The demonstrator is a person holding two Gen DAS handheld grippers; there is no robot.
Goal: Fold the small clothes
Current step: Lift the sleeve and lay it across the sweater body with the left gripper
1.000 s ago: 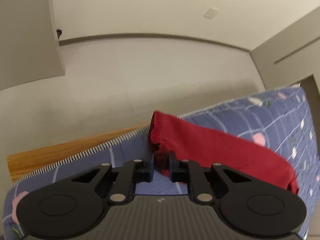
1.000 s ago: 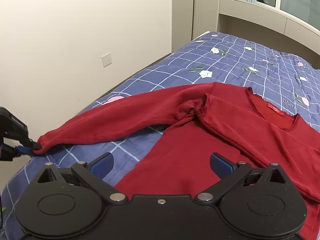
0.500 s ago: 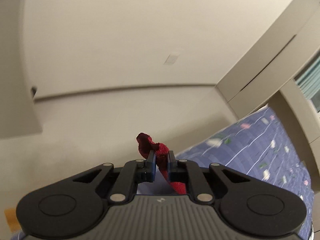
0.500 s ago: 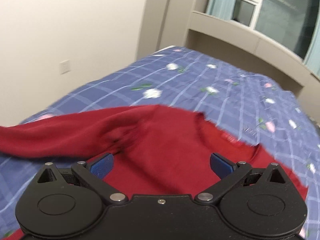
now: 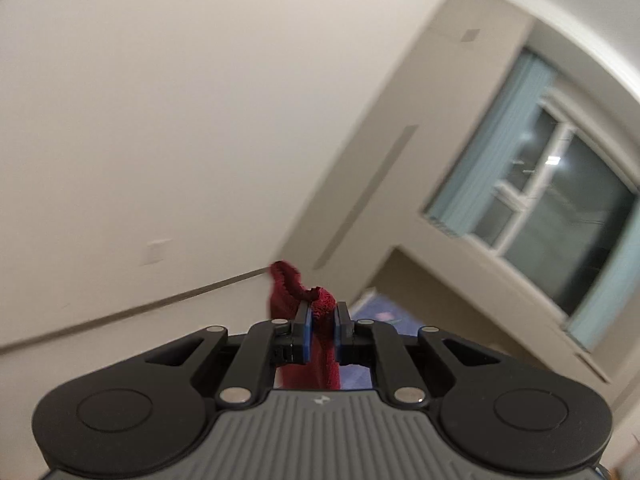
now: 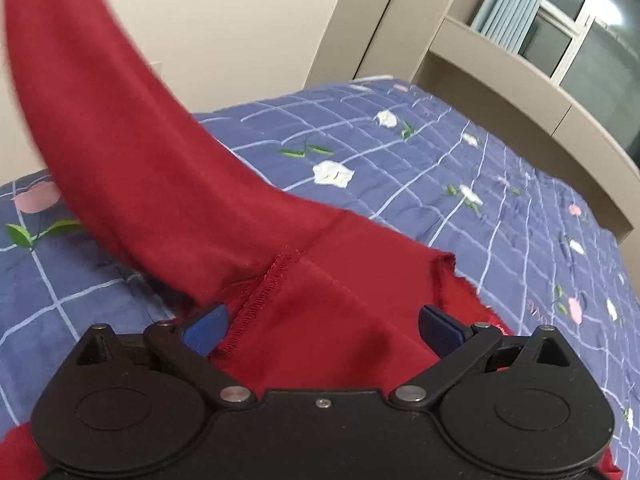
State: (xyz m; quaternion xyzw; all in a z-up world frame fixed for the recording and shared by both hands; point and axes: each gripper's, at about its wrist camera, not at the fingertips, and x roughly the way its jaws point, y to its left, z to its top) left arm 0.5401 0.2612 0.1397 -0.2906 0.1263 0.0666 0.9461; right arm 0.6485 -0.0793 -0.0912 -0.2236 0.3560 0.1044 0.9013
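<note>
A dark red long-sleeved sweater lies on a bed with a blue flowered quilt. My left gripper is shut on the sweater's sleeve cuff and holds it high in the air, facing the wall. In the right wrist view the lifted sleeve rises from the shoulder seam up to the top left. My right gripper is open, low over the sweater's shoulder seam, with the cloth between its blue pads.
The bed stands against a cream wall on the left, with a ledge and a window at its far end. The left wrist view shows the wall, a wall socket and the window.
My left gripper has lifted the cuff off the bed and swung up and to the right. The sleeve now rises off the quilt. My right gripper has moved forward and down onto the shoulder.
</note>
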